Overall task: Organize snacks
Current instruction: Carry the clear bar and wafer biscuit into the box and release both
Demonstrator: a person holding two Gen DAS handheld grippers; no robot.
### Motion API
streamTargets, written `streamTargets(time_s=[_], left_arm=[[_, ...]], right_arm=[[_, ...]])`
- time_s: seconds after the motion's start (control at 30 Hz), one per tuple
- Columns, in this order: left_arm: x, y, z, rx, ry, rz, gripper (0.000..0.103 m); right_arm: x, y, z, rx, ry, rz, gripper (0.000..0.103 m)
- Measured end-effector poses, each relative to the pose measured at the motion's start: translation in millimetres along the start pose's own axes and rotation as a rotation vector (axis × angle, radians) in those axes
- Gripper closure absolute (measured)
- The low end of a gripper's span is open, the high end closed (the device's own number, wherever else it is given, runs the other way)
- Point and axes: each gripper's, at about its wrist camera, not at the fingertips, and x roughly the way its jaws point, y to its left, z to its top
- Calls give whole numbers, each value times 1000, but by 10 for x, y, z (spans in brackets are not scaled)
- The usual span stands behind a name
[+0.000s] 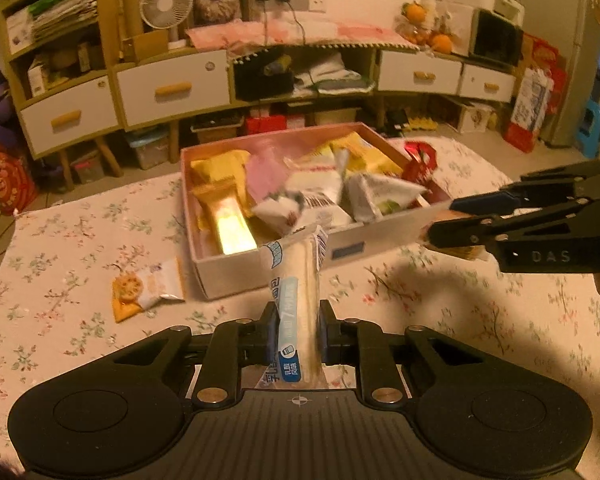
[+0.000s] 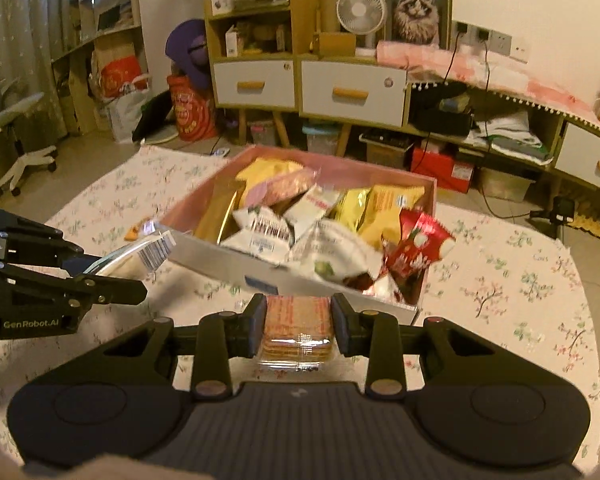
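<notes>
A pink-lined cardboard box (image 1: 204,256) full of mixed snack packets stands on the floral tablecloth; it also shows in the right wrist view (image 2: 220,258). My left gripper (image 1: 299,314) is shut on a long white and blue snack packet (image 1: 300,296), held upright just in front of the box. My right gripper (image 2: 299,316) is shut on a clear pack of square crackers (image 2: 298,326) near the box's front corner. In the left wrist view the right gripper (image 1: 440,236) comes in from the right. A small orange cracker packet (image 1: 144,286) lies on the cloth left of the box.
A red snack packet (image 2: 418,246) sticks up at the box's right corner. Behind the table stand wooden cabinets with white drawers (image 1: 172,88), a small fan (image 1: 166,2) and floor clutter. The floral cloth (image 1: 60,280) is bare to the left and right.
</notes>
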Motion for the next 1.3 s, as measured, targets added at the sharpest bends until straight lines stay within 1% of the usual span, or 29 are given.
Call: streamTargets(time_s=[0.2,0.4,0.53,0.73,0.83,0.87,0.93,0.97,1.03,1.13,1.17,1.2,1.27,1.3], left_arm=[[21,72,123,-38,-26,9,86],[146,89,270,-50,-48,26,86],[314,141,408,-64,-64,51,86],[568,273,593,-132,-95,89,86],[692,293,586,-147,-106,91,86],[747,296,571,-148,-96,85,85],[806,278,534,-132,-80,91,83],[815,269,520,-126,-83,95,80],[789,276,499,-136,-100,85,79],[741,324,489,-158,-106,57,70],[722,338,486,-154,-114,55,63],[703,344,489,-149,-121,55,53],[654,362,480,-142,-133,52,45],[653,379,488,-140,-134,49,45]], right_arm=[[18,8,76,-8,-26,-23,72],[59,13,146,4,-48,-35,71],[75,14,162,7,-51,-35,72],[153,-36,267,25,-65,-45,72],[209,-72,336,32,-73,-55,72],[233,-87,364,36,-75,-58,72],[279,-115,405,38,-76,-67,72],[308,-124,430,35,-75,-73,72],[359,-147,471,34,-72,-82,71],[433,-183,533,45,-74,-91,71],[458,-190,552,47,-75,-95,71],[493,-197,584,48,-76,-101,71],[552,-206,626,50,-78,-115,71],[588,-213,652,57,-75,-122,71]])
